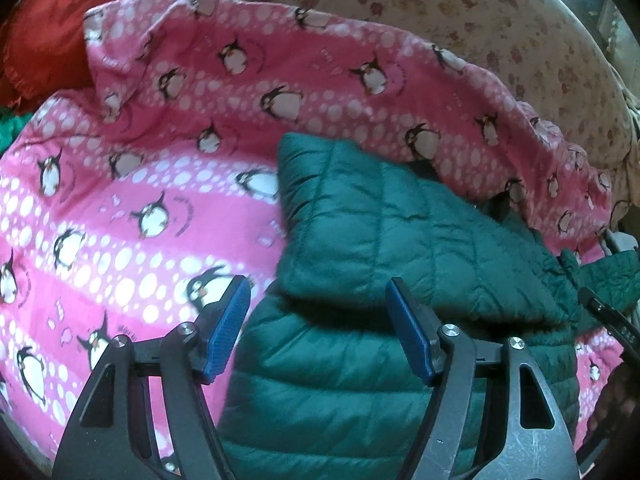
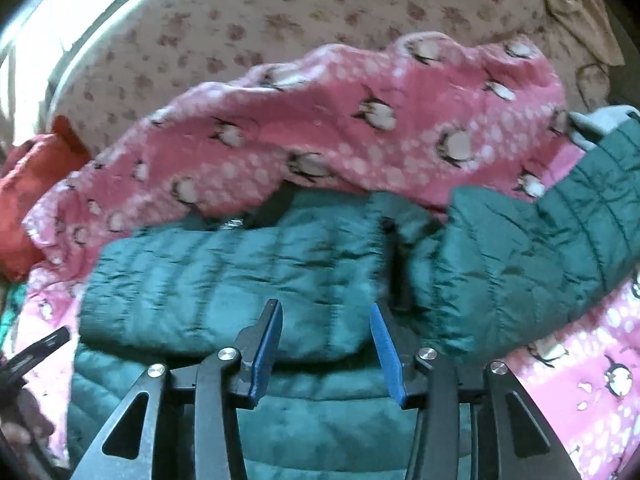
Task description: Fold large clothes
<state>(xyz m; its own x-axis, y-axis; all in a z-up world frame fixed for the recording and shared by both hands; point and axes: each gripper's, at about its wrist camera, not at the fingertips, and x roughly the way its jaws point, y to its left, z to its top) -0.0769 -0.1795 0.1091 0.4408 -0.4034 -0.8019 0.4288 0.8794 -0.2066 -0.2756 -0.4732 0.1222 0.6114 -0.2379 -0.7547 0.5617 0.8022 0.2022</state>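
both pairs of tongs hung above a dark green quilted puffer jacket (image 1: pixel 400 240) that lay on a pink fleece blanket printed with penguins and white dots (image 1: pixel 140 208). left tongs (image 1: pixel 316 332) stood spread, blue ribbed pads apart, nothing between them, over the jacket's left edge where a sleeve was folded across the body. right tongs (image 2: pixel 326 354) were also parted with nothing pinched, above the middle of the jacket. its shell looked slick and puffy, stitched in narrow channels, and the other sleeve (image 2: pixel 560 232) stretched away to the right, a grey lining showing at the cuff. behind, the blanket bunched into a soft ridge against a cream sheet with faded brown flowers (image 1: pixel 460 12). a red cushion with a stitched edge (image 1: pixel 44 36) sat at the far left, touching the blanket.
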